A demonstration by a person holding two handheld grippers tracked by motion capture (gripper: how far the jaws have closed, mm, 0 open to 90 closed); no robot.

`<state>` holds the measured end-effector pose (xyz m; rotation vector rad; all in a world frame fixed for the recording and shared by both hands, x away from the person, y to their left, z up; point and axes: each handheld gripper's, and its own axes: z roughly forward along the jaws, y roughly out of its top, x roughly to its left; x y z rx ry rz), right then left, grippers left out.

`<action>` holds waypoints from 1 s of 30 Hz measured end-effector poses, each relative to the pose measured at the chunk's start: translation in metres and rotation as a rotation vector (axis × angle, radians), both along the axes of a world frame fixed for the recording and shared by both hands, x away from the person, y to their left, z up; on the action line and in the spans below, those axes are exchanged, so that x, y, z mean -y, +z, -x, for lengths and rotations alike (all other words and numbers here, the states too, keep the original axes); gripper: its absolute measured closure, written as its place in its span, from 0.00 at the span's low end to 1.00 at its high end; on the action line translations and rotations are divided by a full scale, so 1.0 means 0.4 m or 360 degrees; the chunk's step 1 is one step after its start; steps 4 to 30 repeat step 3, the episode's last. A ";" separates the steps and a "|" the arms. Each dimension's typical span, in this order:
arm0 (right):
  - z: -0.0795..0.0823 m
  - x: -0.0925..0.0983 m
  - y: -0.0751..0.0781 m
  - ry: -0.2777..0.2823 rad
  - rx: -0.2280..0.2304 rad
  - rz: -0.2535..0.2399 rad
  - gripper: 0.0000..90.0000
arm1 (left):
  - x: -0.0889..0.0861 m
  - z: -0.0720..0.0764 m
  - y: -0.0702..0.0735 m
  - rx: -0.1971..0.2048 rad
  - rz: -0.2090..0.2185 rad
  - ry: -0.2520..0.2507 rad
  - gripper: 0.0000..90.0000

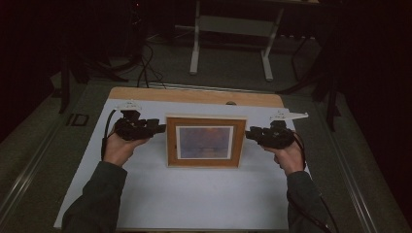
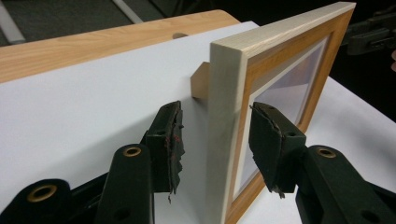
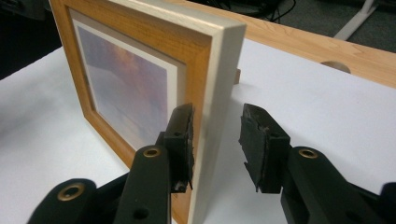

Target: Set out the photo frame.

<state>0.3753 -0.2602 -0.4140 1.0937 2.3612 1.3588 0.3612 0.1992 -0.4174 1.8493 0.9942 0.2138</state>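
The dim room holds a white-legged stand (image 1: 228,39) beyond the wooden table (image 1: 194,95). On the table's white sheet (image 1: 194,199) a wooden picture frame (image 1: 205,141) stands upright, long axis running left to right between the hands. The left gripper (image 1: 156,127) straddles its left edge, jaws clear of both faces. The right gripper (image 1: 250,134) straddles the right edge, one pad seemingly on the front face, the other apart. Both lie equally near.

Dim lab or test room. Beyond both hand-held grippers: wooden table (image 1: 145,93) under a white sheet (image 1: 194,194), grey carpet floor (image 1: 233,68), loose black cables (image 1: 145,68), white metal desk legs (image 1: 195,53), dark curtained sides.
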 end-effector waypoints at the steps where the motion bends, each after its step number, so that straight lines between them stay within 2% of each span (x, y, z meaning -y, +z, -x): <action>1: 0.001 0.003 -0.001 -0.0002 -0.0003 0.0003 0.72 | -0.004 0.003 0.000 0.0006 -0.0014 0.0010 0.62; 2: 0.001 0.005 -0.003 -0.0002 -0.0004 0.0008 0.72 | -0.008 0.006 0.000 0.0009 -0.0031 0.0025 0.62; 30: 0.002 0.008 -0.004 -0.0004 -0.0008 0.0011 0.72 | -0.008 0.006 0.000 0.0009 -0.0031 0.0025 0.62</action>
